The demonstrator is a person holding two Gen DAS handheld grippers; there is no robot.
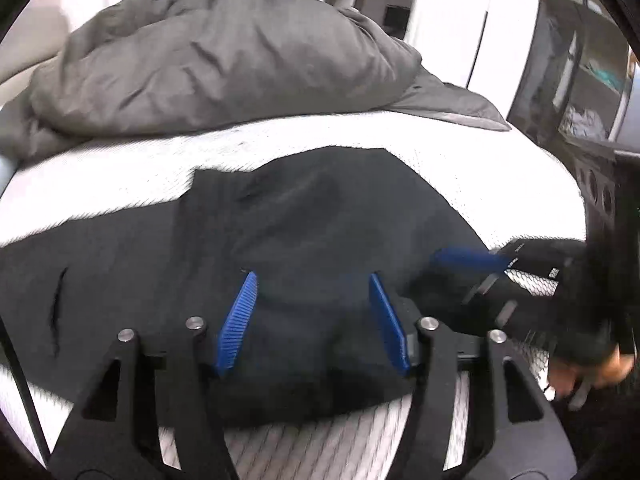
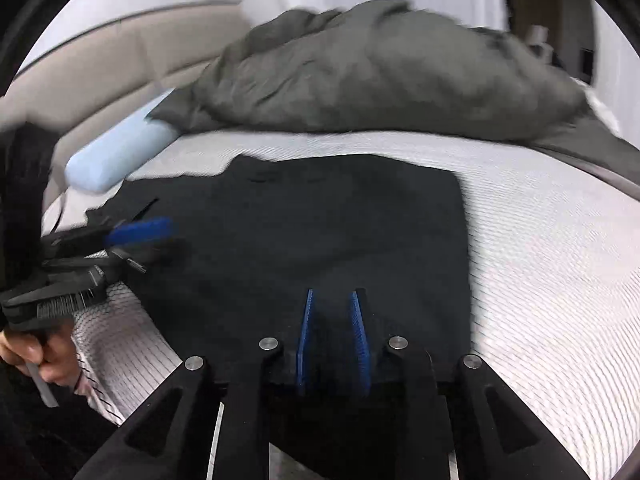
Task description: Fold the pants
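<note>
The black pants (image 1: 248, 240) lie folded over on the white mattress (image 1: 120, 176). They also show in the right wrist view (image 2: 340, 224). My left gripper (image 1: 312, 280) hovers over the near edge of the pants with its blue pads wide apart and nothing between them. It shows from the side in the right wrist view (image 2: 160, 236). My right gripper (image 2: 332, 296) has its blue pads close together over black cloth at the near edge; whether they pinch it is unclear. It shows blurred at the right of the left wrist view (image 1: 440, 268).
A rumpled grey duvet (image 1: 224, 60) fills the far side of the bed. A light blue pillow (image 2: 116, 152) lies at the far left by a beige headboard (image 2: 100, 68). A dark shelf unit (image 1: 580, 80) stands to the right.
</note>
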